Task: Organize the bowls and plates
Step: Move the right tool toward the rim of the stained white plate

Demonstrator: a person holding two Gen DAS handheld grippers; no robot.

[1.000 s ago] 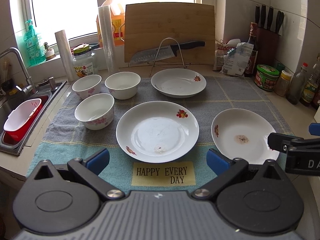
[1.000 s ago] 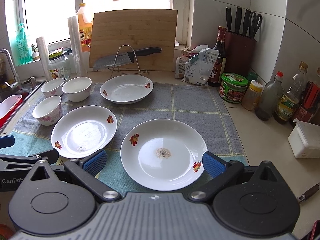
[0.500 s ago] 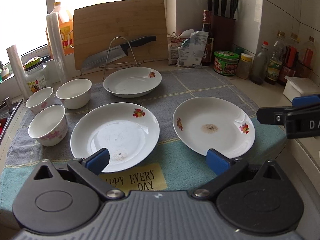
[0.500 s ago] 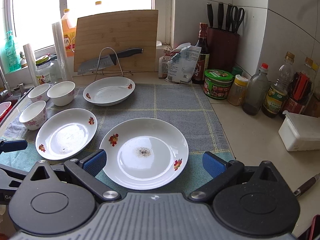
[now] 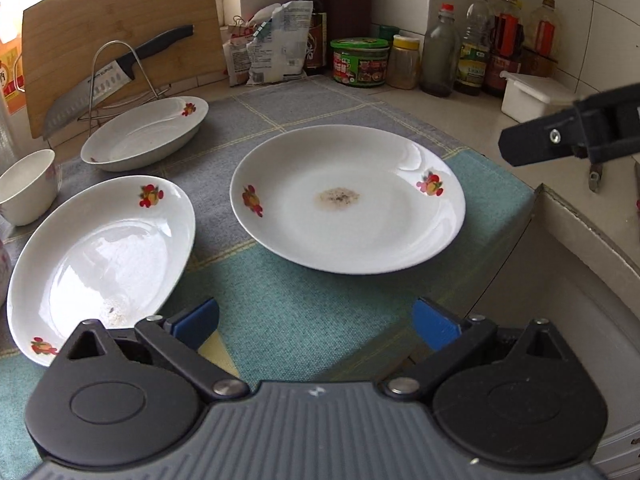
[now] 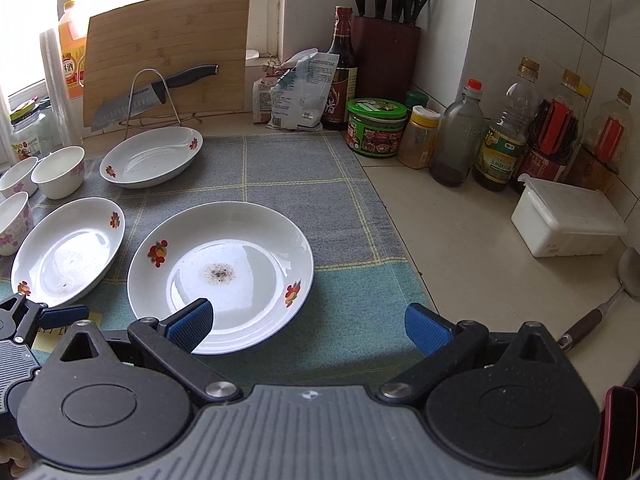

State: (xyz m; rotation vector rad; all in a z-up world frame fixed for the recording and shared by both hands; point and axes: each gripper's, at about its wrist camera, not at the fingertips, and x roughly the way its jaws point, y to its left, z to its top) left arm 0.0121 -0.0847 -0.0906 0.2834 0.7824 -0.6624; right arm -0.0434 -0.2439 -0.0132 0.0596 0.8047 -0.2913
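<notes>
**Both grippers swung right, onto the soiled plate**

Compared with a second ago, my left gripper [image 5: 314, 322] has turned away from the sink side: the sink, soap bottle and window have left its view, and the plate with the brown residue [image 5: 347, 199] now lies straight ahead of it. My right gripper [image 6: 308, 326] has closed in on the same plate [image 6: 220, 276], so that its left pad [image 6: 190, 324] overlaps the near rim in the picture. I judge this plate to be the first one picked for stacking. Both grippers stand with jaws wide apart, holding nothing.

The three plates lie separately on the cloth mat [image 6: 304, 184]: the soiled one nearest the right, a second plate [image 6: 68, 252] just beside it, a third plate [image 6: 152, 158] further back by the knife stand [image 6: 154, 100]. Nothing is stacked yet.

The bowls [image 6: 58, 172] sit at the mat's left edge; the left view keeps only one, cut off by the frame, and the right view crops two of the three. Whether the right pad touches the rim or hangs above it cannot be told. The right gripper appears in the left view only as a dark, blurred finger.
</notes>
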